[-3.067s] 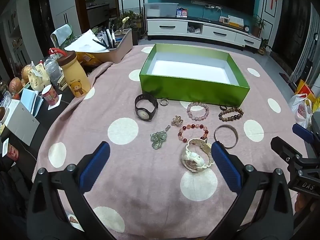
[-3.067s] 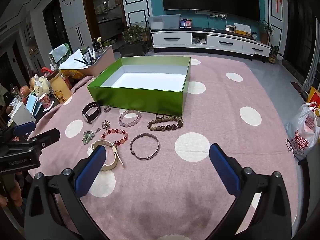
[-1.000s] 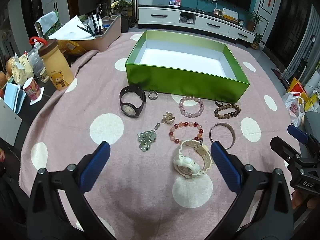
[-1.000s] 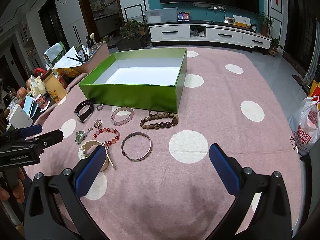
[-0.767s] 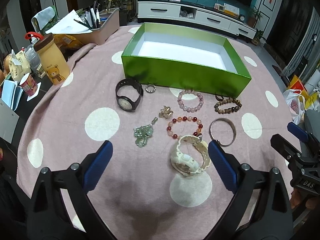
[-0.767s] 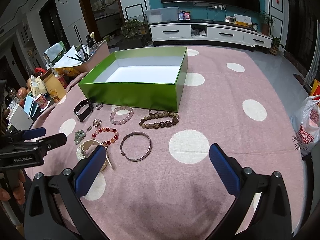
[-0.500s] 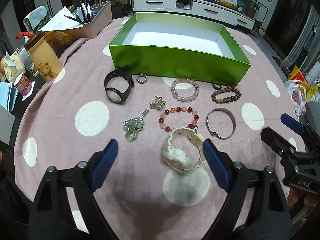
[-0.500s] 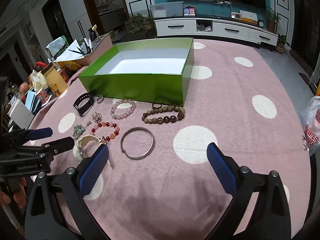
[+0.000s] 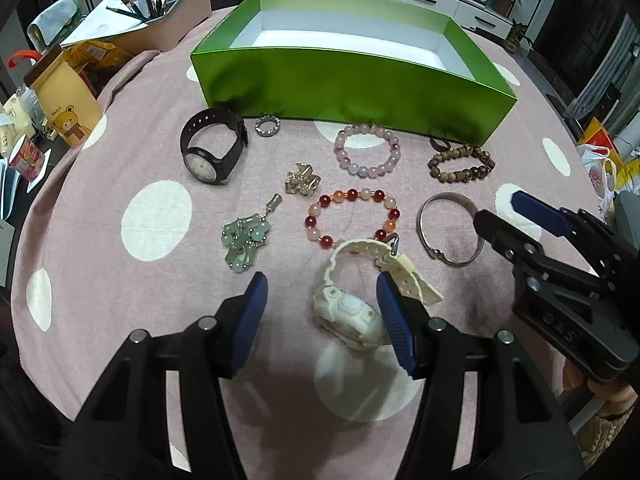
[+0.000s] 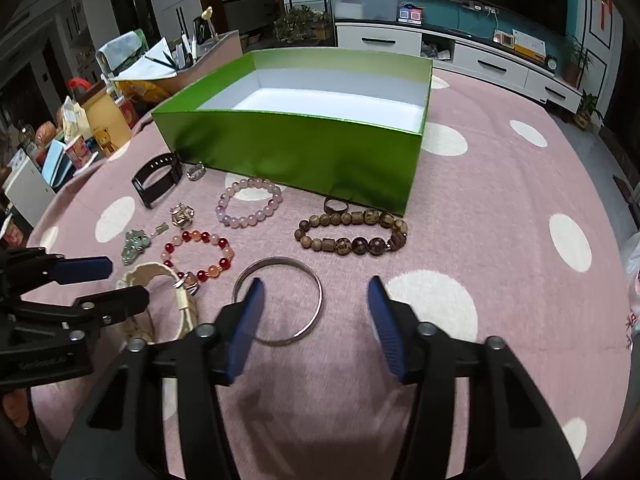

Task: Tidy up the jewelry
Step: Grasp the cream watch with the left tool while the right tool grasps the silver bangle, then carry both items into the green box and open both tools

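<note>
Pink dotted table (image 9: 100, 292): left tool (image 9: 320, 292) open, now lowered around white watch (image 9: 352, 300); right tool (image 10: 316, 300) open, closer over silver bangle (image 10: 280, 304); green box (image 9: 348, 80) behind.

Jewelry count on the pink polka-dot desk (image 9: 120, 280)

One open green box (image 9: 352, 80); two watches, black (image 9: 212, 148) and cream (image 9: 352, 304); three bead bracelets, pink (image 9: 368, 152), red-orange (image 9: 352, 216), brown wooden (image 9: 460, 162); one silver bangle (image 9: 448, 228); two rings, beaded (image 9: 267, 125) and dark (image 10: 335, 205); one jade pendant (image 9: 244, 238); one gold charm (image 9: 303, 180).

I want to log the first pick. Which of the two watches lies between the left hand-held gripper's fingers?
The cream-white watch, lying between the open left hand-held gripper fingers. The black watch sits far off, near the green box.
</note>
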